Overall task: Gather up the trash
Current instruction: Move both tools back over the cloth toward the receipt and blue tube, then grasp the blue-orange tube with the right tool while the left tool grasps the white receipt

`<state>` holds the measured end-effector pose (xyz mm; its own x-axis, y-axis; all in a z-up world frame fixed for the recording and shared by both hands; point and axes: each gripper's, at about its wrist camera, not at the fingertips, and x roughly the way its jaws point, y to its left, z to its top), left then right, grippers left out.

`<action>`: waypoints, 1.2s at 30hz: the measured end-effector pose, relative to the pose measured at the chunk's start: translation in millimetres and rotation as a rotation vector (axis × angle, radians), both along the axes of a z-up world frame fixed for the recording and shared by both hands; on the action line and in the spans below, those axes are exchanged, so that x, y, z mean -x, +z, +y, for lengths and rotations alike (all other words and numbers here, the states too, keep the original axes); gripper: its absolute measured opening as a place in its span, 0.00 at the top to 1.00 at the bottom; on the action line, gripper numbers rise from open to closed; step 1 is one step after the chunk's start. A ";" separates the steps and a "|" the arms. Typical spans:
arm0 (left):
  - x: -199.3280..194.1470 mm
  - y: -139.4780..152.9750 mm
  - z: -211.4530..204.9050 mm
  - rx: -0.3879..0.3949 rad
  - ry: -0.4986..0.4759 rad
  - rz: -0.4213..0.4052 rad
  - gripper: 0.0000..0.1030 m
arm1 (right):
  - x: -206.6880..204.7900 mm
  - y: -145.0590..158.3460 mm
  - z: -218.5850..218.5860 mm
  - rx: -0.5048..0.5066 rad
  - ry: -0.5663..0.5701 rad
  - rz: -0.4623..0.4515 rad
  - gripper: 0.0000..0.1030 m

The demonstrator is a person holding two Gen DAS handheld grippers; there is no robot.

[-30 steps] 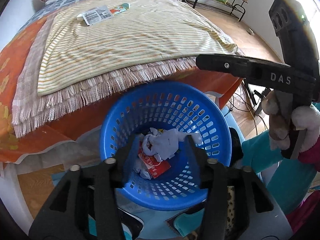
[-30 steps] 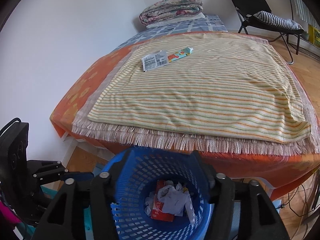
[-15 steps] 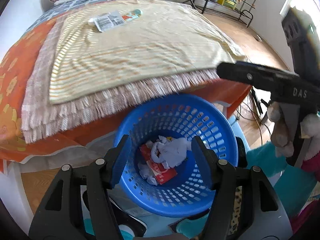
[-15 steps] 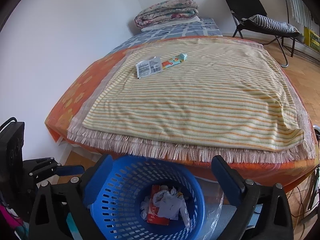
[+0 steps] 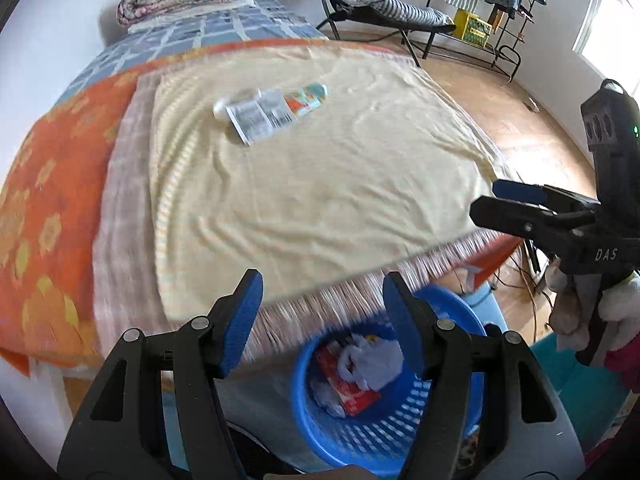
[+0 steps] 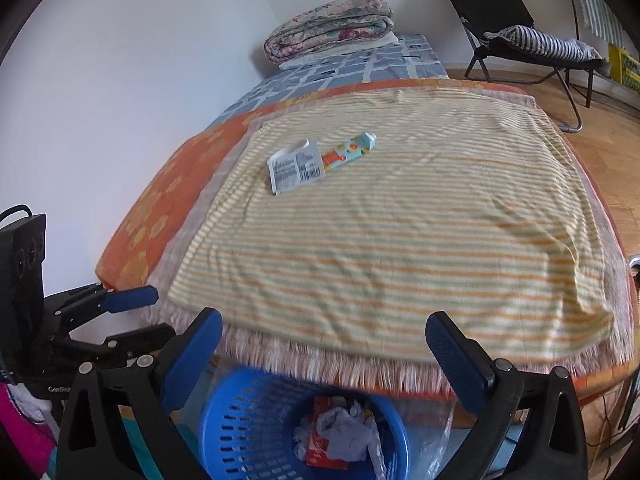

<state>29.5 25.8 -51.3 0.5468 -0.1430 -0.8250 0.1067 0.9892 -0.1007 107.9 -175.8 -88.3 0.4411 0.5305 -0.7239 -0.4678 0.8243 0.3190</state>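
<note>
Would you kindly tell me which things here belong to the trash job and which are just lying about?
Job: white wrapper, colourful tube, blue basket, crumpled tissue, red packet.
Lying about: folded quilt, black chair, striped blanket.

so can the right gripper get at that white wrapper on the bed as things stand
Probably yes. The right gripper is open and empty, and nothing lies on the striped blanket before the white wrapper, though it sits well up the bed.
</note>
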 end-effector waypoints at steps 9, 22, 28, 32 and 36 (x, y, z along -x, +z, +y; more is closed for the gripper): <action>-61.9 9.5 13.0 -0.036 -0.018 -0.050 0.38 | -54.9 20.1 16.7 0.018 -0.040 -0.140 0.00; -160.9 4.9 23.9 0.001 -0.008 -0.057 0.38 | -164.7 15.9 41.4 -0.050 -0.108 -0.079 0.04; -204.7 -14.9 43.2 0.007 0.035 -0.029 0.38 | -210.8 0.4 44.5 -0.039 -0.122 0.003 0.10; -227.0 -23.6 54.4 0.047 0.060 -0.018 0.38 | -232.4 -19.7 50.2 -0.073 -0.116 0.091 0.20; -239.0 -34.2 56.3 0.053 0.059 0.002 0.38 | -240.4 -31.6 60.4 -0.081 -0.100 0.116 0.29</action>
